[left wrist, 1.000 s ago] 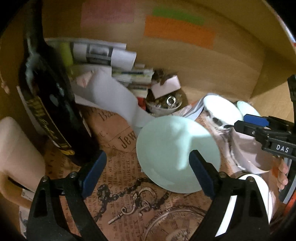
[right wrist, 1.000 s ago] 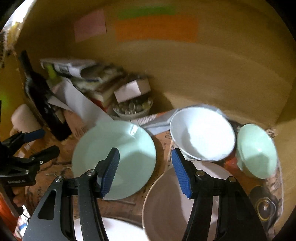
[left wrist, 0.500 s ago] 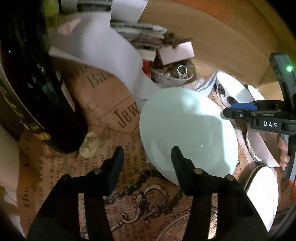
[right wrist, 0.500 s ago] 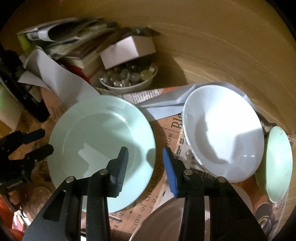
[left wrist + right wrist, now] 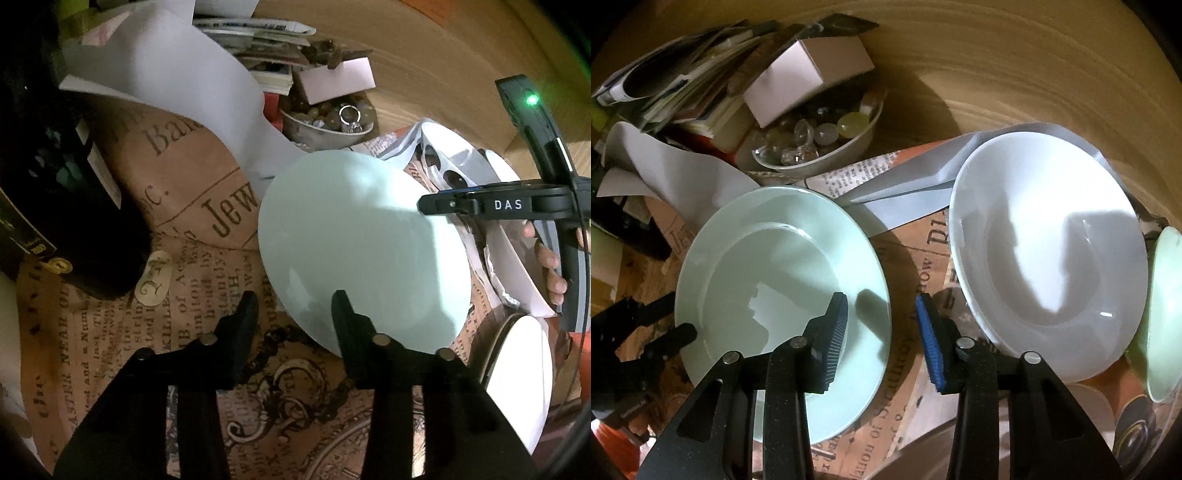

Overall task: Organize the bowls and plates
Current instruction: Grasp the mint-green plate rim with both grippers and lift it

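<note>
A pale green plate [image 5: 362,251] lies on the printed paper in the middle of the left wrist view. My left gripper [image 5: 293,308] straddles its near left rim, jaws closing, pads not touching it. In the right wrist view the same green plate [image 5: 775,277] sits at the left. My right gripper [image 5: 882,325] straddles its right rim, one blue pad over the plate and one over the paper, jaws closing with a gap. A white plate [image 5: 1049,251] lies to the right, and a green bowl [image 5: 1163,314] at the far right edge. The right gripper [image 5: 428,204] hangs over the plate's far side.
A dark bottle [image 5: 55,184] stands close on the left. A bowl of stones [image 5: 820,147] and a pile of papers [image 5: 683,85] crowd the back against a wooden wall [image 5: 1034,74]. Another white plate [image 5: 524,376] sits at the lower right. A hand [image 5: 550,266] holds the right gripper.
Both grippers have come down and tilted towards the green plate. Their jaws have narrowed a lot, from wide open to a small gap around opposite rims.
</note>
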{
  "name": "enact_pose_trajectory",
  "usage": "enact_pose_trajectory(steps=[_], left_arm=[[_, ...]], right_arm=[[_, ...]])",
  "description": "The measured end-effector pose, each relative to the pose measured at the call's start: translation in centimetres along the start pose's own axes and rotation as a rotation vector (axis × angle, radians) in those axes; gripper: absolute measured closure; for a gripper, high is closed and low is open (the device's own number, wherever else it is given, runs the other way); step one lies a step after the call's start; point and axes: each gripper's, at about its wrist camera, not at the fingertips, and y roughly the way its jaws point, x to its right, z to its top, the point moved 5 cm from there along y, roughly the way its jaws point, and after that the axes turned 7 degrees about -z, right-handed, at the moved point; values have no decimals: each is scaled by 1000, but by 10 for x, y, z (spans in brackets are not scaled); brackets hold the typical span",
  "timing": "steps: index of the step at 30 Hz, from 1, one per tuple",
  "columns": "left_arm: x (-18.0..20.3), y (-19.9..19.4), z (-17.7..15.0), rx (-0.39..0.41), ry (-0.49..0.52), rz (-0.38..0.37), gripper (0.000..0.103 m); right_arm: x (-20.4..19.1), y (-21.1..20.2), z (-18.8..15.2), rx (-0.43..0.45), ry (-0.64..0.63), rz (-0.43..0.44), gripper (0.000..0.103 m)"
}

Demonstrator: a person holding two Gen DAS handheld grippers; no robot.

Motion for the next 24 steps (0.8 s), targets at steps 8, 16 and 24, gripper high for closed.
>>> enact_pose_trajectory(steps=[8, 16, 24], left_arm=[[1, 12, 4, -22, -13, -52, 79], [4, 1, -3, -6, 5, -25, 79], [7, -32, -3, 83, -14, -8, 79]], right_arm=[[-20, 10, 5, -44, -41, -3, 76], [-11, 6, 2, -6, -53, 15, 81], [-18, -19, -12, 69, -24, 43, 81]])
